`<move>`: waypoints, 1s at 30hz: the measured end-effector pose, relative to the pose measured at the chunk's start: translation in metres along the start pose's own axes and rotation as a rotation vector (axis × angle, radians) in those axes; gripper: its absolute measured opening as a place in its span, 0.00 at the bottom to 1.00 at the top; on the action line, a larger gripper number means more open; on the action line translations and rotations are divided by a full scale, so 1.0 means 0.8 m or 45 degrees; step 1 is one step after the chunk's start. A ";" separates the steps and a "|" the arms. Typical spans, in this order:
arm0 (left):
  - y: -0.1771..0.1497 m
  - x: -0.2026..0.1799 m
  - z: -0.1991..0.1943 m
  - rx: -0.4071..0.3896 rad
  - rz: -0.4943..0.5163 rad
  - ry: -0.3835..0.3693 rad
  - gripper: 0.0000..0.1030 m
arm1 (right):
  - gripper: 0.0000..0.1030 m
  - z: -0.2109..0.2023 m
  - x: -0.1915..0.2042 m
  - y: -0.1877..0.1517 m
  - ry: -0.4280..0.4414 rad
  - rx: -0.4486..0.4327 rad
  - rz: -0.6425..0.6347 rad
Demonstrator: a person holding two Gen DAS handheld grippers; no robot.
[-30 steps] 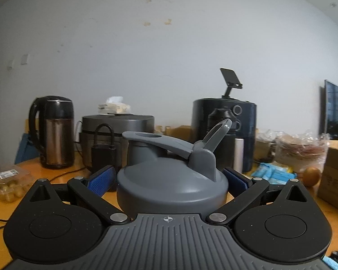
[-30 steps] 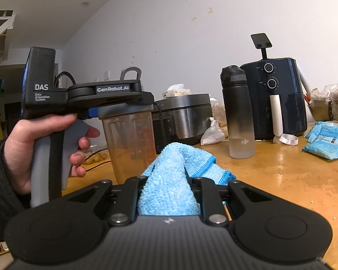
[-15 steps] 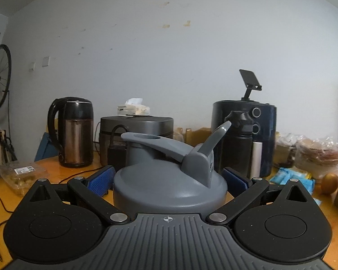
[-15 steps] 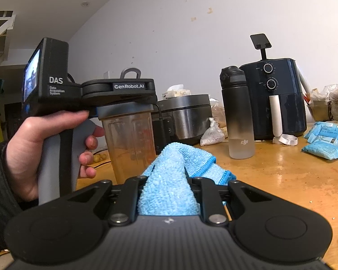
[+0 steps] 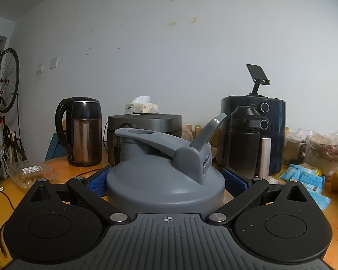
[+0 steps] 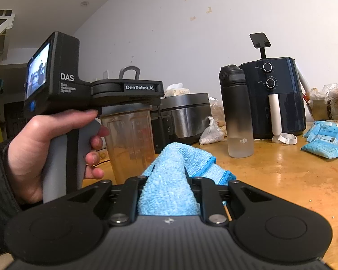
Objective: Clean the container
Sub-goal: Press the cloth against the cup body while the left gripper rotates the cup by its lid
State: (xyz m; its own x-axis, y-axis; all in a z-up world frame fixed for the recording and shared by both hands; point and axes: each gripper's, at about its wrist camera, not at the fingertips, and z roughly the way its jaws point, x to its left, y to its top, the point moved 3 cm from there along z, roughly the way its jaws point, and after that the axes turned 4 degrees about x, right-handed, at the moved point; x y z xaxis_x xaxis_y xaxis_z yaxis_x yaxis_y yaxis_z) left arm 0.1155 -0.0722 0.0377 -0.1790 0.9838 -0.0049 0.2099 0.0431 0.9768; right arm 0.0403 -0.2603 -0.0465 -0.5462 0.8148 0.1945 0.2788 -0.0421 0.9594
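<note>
- My left gripper (image 5: 165, 177) is clamped on the grey lid (image 5: 164, 180) of the shaker cup (image 6: 129, 139); the blue pads (image 5: 98, 181) press on both sides of the lid, and its flip cap stands up, tilted to the right.
- From the right wrist view, the cup hangs under that gripper, beside the person's hand (image 6: 54, 148) on the grip. It is clear plastic with a brownish film inside. I cannot tell if its bottom touches the table (image 6: 281, 173).
- My right gripper (image 6: 169, 193) is closed tight on the blue cloth (image 6: 171, 180). The cloth bulges up between the jaws and spills forward, just in front of the cup.
- Compared with one second ago, the left view has swung to the left: the kettle (image 5: 82, 132), the rice cooker (image 5: 146, 126), the dark bottle (image 5: 244, 141) and the air fryer (image 5: 263, 135) all sit more to the right now, and a bicycle (image 5: 4, 85) shows at the left edge.
- In the right view, the left gripper's body has turned, so its small screen (image 6: 37, 72) faces me more than before.
- The cloth, the bottle, the fryer and the blue packets (image 6: 324, 146) stand in the right view where they stood a second ago.
- The grip on the lid and the grip on the cloth look unchanged.
</note>
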 end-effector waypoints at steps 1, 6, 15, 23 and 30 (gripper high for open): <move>0.000 0.000 0.000 0.001 -0.001 0.002 1.00 | 0.13 0.000 0.000 0.000 0.000 0.000 0.000; 0.001 0.002 0.001 0.001 -0.006 0.016 1.00 | 0.13 0.000 0.001 -0.001 0.000 0.001 -0.002; 0.001 0.001 0.001 0.004 0.010 0.025 0.92 | 0.13 0.002 0.000 0.000 -0.004 0.005 0.000; 0.002 0.001 0.001 0.026 0.025 0.008 0.92 | 0.13 0.001 -0.001 0.000 -0.002 0.002 0.001; 0.000 0.007 0.003 0.017 0.047 -0.087 0.92 | 0.13 0.002 0.000 0.001 0.000 0.001 0.003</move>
State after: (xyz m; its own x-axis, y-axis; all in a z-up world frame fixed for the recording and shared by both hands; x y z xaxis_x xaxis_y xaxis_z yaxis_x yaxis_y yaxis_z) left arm 0.1166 -0.0667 0.0376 -0.1047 0.9944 0.0156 0.2281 0.0088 0.9736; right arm 0.0416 -0.2598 -0.0463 -0.5456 0.8147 0.1965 0.2808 -0.0432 0.9588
